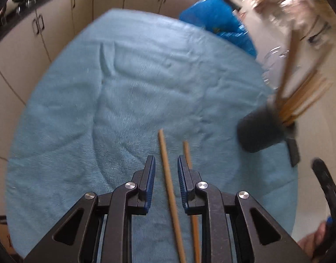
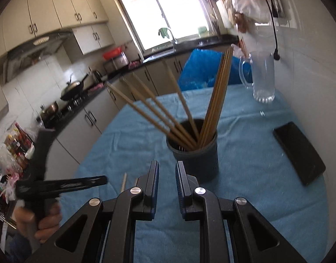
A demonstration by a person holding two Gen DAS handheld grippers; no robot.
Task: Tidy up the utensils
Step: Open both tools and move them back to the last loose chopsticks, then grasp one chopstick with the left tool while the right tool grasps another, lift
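Two loose wooden chopsticks lie on the blue towel point(image 1: 80, 109). One chopstick point(image 1: 169, 188) lies between the fingers of my open left gripper point(image 1: 166, 164). The other chopstick point(image 1: 193, 214) runs under the right finger. A dark round holder point(image 2: 193, 151) with several chopsticks point(image 2: 216, 96) stands upright on the towel, just beyond my open, empty right gripper point(image 2: 167, 171). The holder also shows blurred in the left wrist view point(image 1: 259, 131), at the right. The tips of the loose chopsticks point(image 2: 123, 182) show left of the right gripper.
A clear glass pitcher point(image 2: 261, 74) stands at the towel's far right corner. A black phone point(image 2: 299, 149) lies at the right. A blue plastic bag point(image 2: 203, 68) sits at the far edge. Kitchen cabinets and a stove counter lie beyond on the left.
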